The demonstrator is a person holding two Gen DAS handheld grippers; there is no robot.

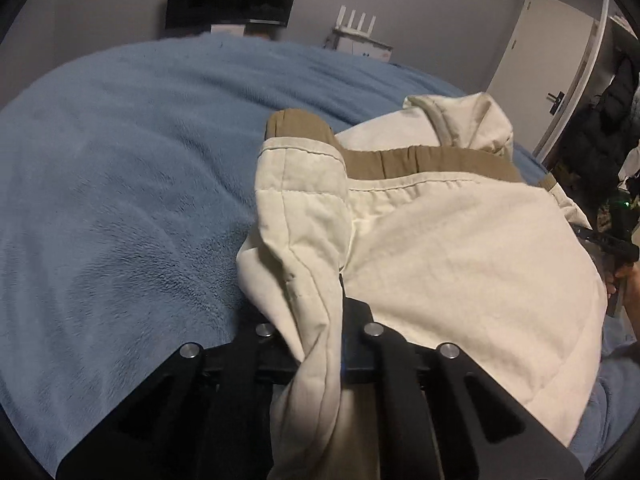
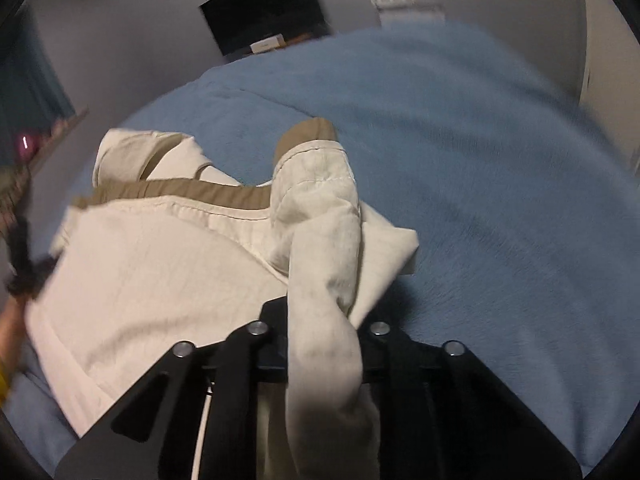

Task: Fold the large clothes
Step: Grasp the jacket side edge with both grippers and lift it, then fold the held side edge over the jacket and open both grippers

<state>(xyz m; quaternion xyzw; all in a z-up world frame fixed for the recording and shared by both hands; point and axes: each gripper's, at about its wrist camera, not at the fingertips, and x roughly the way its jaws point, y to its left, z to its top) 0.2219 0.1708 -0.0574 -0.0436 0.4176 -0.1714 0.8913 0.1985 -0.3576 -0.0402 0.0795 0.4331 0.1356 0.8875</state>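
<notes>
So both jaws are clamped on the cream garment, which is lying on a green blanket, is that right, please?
Not quite: the blanket is blue, not green, as the left wrist view shows. The rest holds: the left gripper and right gripper each have jaws shut on the cream garment.

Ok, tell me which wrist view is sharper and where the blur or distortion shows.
Left wrist view is sharper: the cream garment shows crisp stitching. Right wrist view is motion-smeared across the blue blanket and back wall. Both bow the scene fisheye-style, with dark corners.
</notes>
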